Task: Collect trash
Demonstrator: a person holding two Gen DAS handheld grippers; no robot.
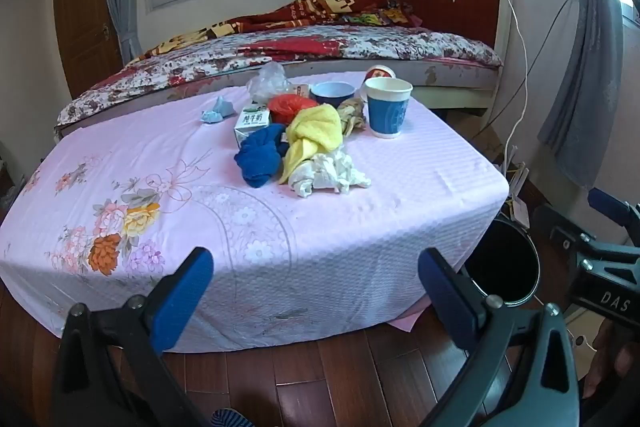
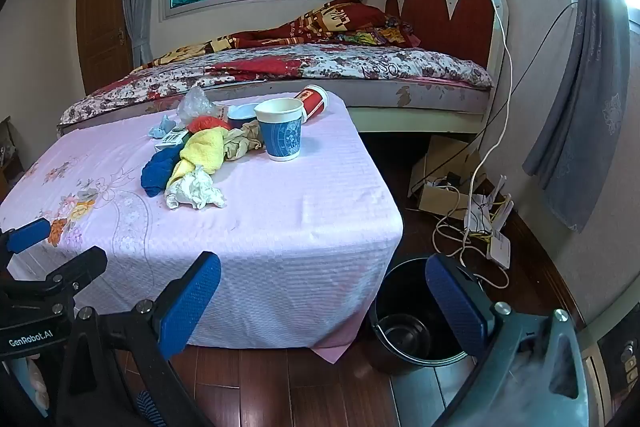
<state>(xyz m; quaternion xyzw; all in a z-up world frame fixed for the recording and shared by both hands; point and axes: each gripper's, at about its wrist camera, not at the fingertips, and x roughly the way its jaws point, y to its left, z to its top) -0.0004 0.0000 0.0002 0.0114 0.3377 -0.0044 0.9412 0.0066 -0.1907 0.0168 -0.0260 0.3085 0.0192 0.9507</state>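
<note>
A pile of trash sits on the table with a pink floral cloth (image 1: 360, 227): crumpled white tissue (image 1: 328, 175), a yellow cloth (image 1: 316, 131), a blue cloth (image 1: 260, 155), a milk carton (image 1: 250, 123), a red bag (image 1: 290, 107), a clear plastic bag (image 1: 268, 79), a blue paper cup (image 1: 387, 111) and a tipped red cup (image 2: 314, 103). A black bin (image 2: 416, 311) stands on the floor at the table's right corner. My left gripper (image 1: 316, 291) is open and empty before the table's near edge. My right gripper (image 2: 324, 303) is open and empty, between the table corner and the bin.
A bed (image 1: 320, 47) with a floral cover stands behind the table. Cables, a cardboard box and a router (image 2: 480, 211) lie on the wooden floor at the right wall. A blue bowl (image 1: 332, 93) sits behind the pile.
</note>
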